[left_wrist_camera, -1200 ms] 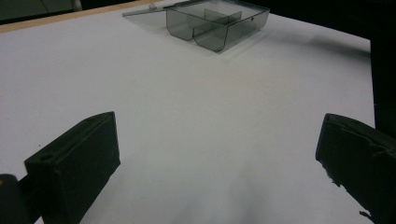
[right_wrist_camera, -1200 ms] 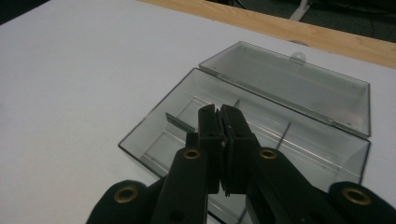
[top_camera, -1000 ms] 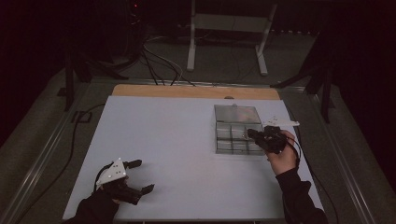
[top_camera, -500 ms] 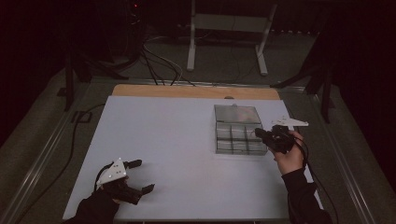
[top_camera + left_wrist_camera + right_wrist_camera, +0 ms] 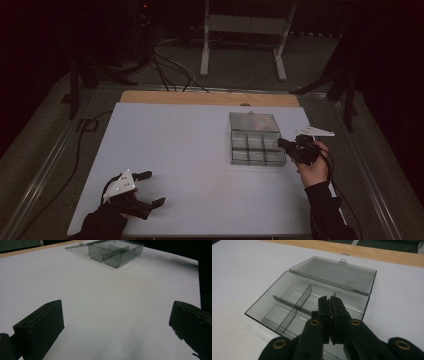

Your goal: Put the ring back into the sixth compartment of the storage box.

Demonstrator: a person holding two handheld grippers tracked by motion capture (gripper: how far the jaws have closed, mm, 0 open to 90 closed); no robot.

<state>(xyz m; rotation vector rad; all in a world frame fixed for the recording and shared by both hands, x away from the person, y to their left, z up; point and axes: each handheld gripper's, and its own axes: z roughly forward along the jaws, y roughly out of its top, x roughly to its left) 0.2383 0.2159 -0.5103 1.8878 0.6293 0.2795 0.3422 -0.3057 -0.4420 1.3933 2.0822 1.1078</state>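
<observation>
**R gripper clenched at open organizer box**

R gripper point(image 5: 330, 312): jaws pressed together, nothing btwn them; tips over near edge of box, at its right side in high view. L gripper point(image 5: 142, 189): jaws spread wide, nothing held, at table's near-left corner, well apart from box. Clear compartment box point(image 5: 256, 148): dividers inside, lid point(image 5: 334, 273) folded back flat. White table point(image 5: 180, 145).

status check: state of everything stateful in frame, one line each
organizer box: open, compartments look empty, flat on the table
lid: folded back flat behind the box
left gripper: open, nothing between the jaws, low over the white table
right gripper: shut, holding nothing, at the box's right edge
</observation>
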